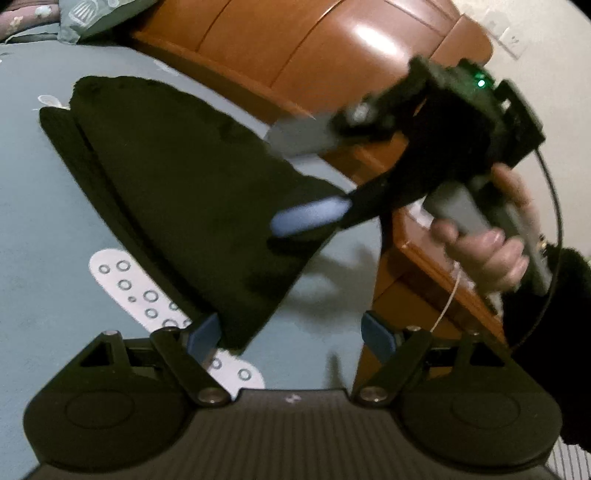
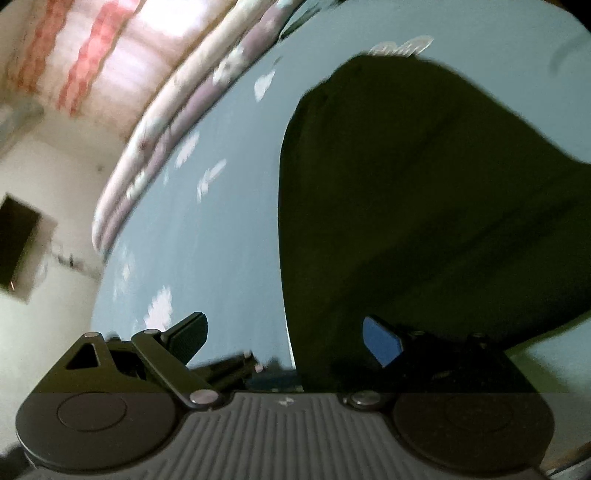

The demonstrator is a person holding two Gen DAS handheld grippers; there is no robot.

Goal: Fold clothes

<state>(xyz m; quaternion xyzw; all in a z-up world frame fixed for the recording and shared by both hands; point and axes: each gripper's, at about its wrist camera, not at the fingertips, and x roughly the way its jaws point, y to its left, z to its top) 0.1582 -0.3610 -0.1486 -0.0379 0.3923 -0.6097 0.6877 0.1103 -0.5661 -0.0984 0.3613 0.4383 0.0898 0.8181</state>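
A black folded garment lies on the blue-grey bedsheet; it also fills the right of the right wrist view. My left gripper is open, its left pad touching the garment's near corner. My right gripper, held by a hand, shows in the left wrist view, open above the garment's right edge, blurred by motion. In its own view the right gripper is open, its right pad over the garment's near edge.
A wooden headboard runs along the bed's far side. A pillow lies at the top left. A quilt roll lines the bed edge in the right wrist view. White patterned patches mark the sheet.
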